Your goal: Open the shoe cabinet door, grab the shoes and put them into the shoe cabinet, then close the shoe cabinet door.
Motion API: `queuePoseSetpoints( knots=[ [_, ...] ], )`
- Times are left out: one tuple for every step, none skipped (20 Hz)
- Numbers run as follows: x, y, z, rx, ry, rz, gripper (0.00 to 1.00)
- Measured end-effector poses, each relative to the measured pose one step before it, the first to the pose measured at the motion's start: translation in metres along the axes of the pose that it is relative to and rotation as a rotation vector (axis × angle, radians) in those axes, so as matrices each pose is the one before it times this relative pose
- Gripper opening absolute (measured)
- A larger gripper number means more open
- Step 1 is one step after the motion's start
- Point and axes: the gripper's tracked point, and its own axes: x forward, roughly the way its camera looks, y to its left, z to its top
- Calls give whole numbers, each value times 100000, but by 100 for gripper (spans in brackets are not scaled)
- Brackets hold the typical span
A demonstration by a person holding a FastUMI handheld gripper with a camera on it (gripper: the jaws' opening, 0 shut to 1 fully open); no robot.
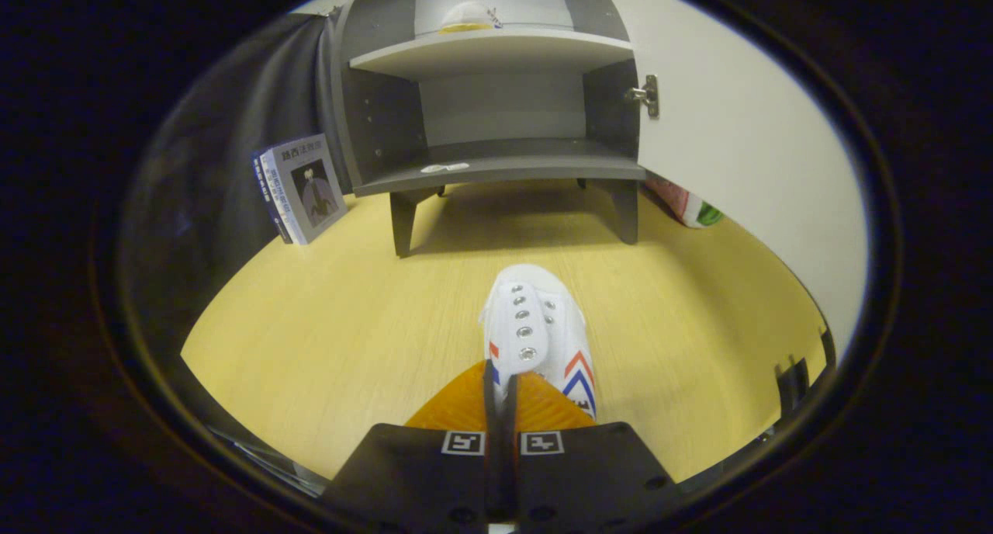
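A: Gripper [501, 390] — fingers nearly together, only a thin slit btwn them, pinching the eyelet flap of a white shoe [535, 328]. Both fingers press on that flap, one each side.

B: Which shoe, what's it look like?

A: White canvas sneaker w/ metal eyelets down the flap, red and blue chevron stripes on its side. It sits just ahead of the fingers, toe pointing away toward the cabinet. Can't tell if the sole is touching the floor or lifted off it.

B: And the shoe cabinet?

A: Shoe cabinet [496, 123], grey, straight beyond the shoe, well apart from it. Stands on short legs on the yellow wood-look floor [326, 324]. Door [737, 154] is swung open on the right side, pale inner face toward the camera, metal hinge [645, 95] at the cabinet's edge. Two shelves in view: lower one bare apart from a small white sticker at its front lip; upper shelf [496, 53] has another white shoe [467, 15] w/ a yellowish sole on it.

B: Anything else around?

A: Book [301, 188] propped upright, leaning at the dark cloth wall just left of the cabinet. Pink-and-green item [690, 206] on the floor at the foot of the open door, right of the cabinet leg — can't tell what it is.
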Motion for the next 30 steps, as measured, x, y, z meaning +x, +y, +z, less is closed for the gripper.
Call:
queuePoseSetpoints(
  knots=[
    [-288,-40,471,113,-506,474,2],
    [-145,-6,676,385,-994,680,2],
    [-7,19,509,98,-866,947,2],
    [-167,0,527,-67,-495,418,2],
    [-554,144,432,-46,-888,330,2],
    [-734,72,607,70,-1035,200,2],
    [-786,128,833,217,-1171,-69,2],
    [-739,151,1077,131,-977,-50,2],
    [-633,-98,1271,-469,-1182,-311,2],
    [-608,-77,1462,-877,-1351,-432,2],
    [-599,71,1753,-1028,-1456,-600,2],
    [-624,1,1700,-662,-1614,-671,2],
    [-613,-20,2013,-775,-1974,-971,2],
    [-564,-141,2137,-630,-1934,-1263,2],
    [-816,-59,1944,-683,-2131,-1504,2],
    [-506,-61,2293,-592,-2347,-1569,2],
    [-205,-42,1970,-361,-2035,-1410,2],
    [-228,4,2216,88,-2784,-953,2],
    [-16,116,2134,-202,-2755,-432,2],
    [125,110,1955,-475,-2313,-302,2],
    [311,123,1591,-919,-1597,187,2],
    [470,49,1519,-515,-1147,320,2],
    [645,90,1298,-566,-937,385,2],
    [745,-33,1079,-530,-1145,183,2],
    [1071,-280,946,-686,-927,-11,2],
    [1056,-339,718,-768,103,-44,2],
    [1168,-378,524,-432,133,-172,2],
    [1213,-309,643,192,-30,143,2],
    [1432,-431,415,480,155,492,2],
    [1421,-314,502,425,361,743,2]
  ],
)
